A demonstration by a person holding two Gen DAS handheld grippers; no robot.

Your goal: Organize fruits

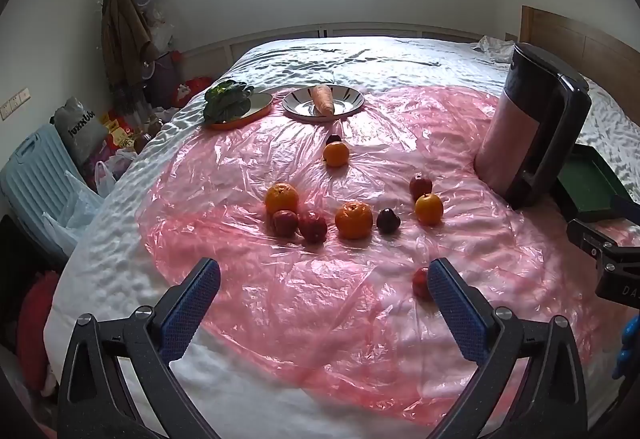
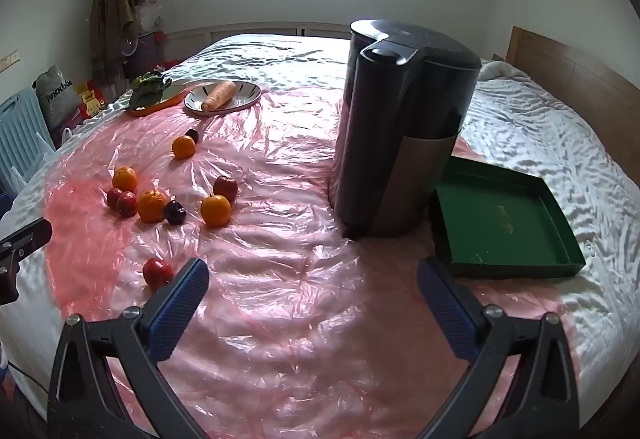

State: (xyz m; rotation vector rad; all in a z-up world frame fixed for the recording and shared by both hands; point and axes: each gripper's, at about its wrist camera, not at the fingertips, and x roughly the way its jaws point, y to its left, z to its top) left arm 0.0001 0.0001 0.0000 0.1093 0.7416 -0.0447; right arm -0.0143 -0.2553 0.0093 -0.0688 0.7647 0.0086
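Note:
Several oranges, red apples and dark plums lie loose on a pink plastic sheet [image 1: 320, 319] spread over a bed. An orange [image 1: 353, 220] sits mid-sheet beside a dark plum [image 1: 388, 220], with two red apples [image 1: 313, 226] to its left. One red apple [image 1: 420, 282] lies nearest, just behind my left gripper's right finger. My left gripper [image 1: 324, 279] is open and empty, short of the fruit. My right gripper [image 2: 313, 279] is open and empty over bare sheet; the near apple [image 2: 157, 272] lies left of it. An empty green tray [image 2: 504, 223] lies on the right.
A tall dark kettle-like appliance [image 2: 400, 127] stands between the fruit and the tray. At the back, a carrot rests on a striped plate [image 1: 348, 104] and leafy greens on an orange plate [image 1: 256, 107]. Bags, a coat and a blue case crowd the floor left of the bed.

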